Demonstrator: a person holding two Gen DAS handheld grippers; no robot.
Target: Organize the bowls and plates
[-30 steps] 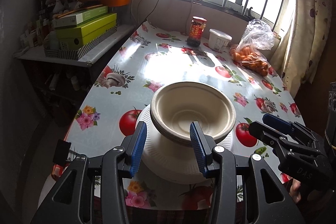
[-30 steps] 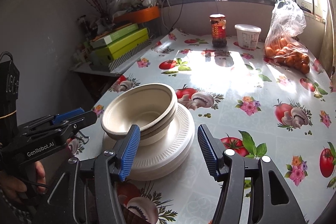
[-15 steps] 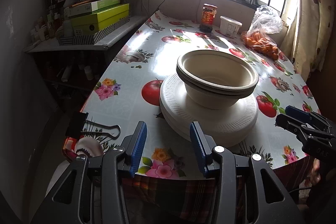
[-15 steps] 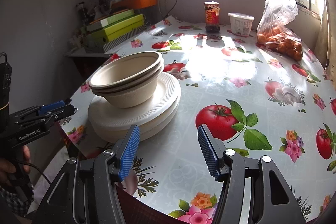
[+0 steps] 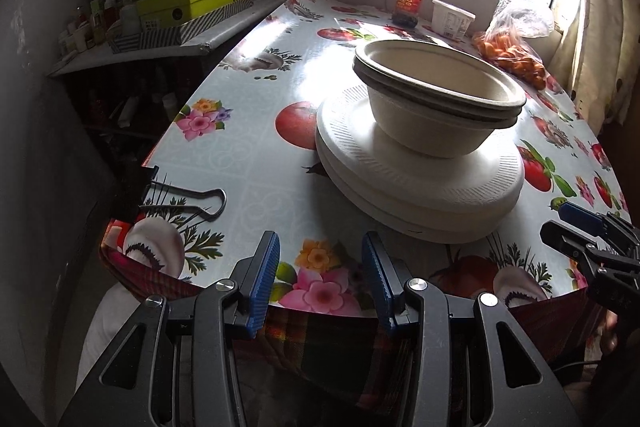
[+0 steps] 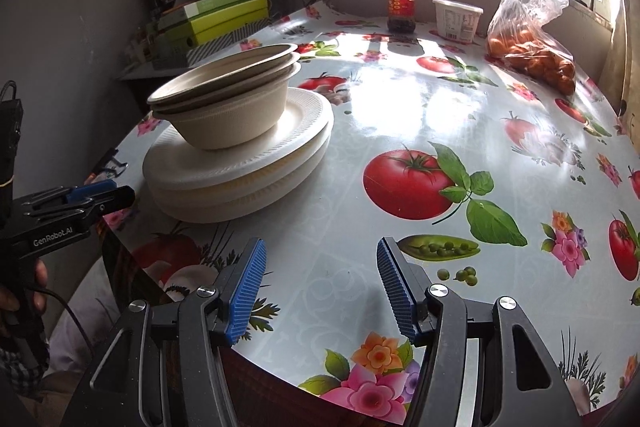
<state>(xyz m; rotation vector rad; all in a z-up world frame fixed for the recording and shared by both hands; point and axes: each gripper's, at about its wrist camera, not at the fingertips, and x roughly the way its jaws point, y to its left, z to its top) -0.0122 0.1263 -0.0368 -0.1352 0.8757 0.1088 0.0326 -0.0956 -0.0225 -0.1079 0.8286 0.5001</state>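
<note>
Bowls [image 5: 436, 99], nested one inside another, sit on top of a stack of white plates [image 5: 420, 183] near the front left corner of the table [image 5: 260, 99]. The table carries a glossy cloth printed with tomatoes, flowers and mushrooms. The stack stands upright, with the bowls resting in the centre of the top plate.

Left gripper [image 5: 320, 275]: jaws parted, nothing between the blue pads. It is positioned at the near table edge, just short of the plate stack and not touching it. A black binder clip [image 5: 180, 199] lies on the cloth to its left, clamped over the table edge.

Right gripper [image 6: 320, 283]: jaws parted, nothing between the pads. It sits over the near part of the table, to the right of the stack and apart from it. In this view the left gripper appears at the left margin, held by a hand [image 6: 24, 291].

At the far side of the table, below the window, stand a jar with a red label [image 6: 401, 5], a white tub [image 6: 456, 19] and a clear bag of orange fruit [image 6: 528, 39]. Green and striped boxes [image 5: 196, 3] are stacked on a side shelf to the left of the table.
</note>
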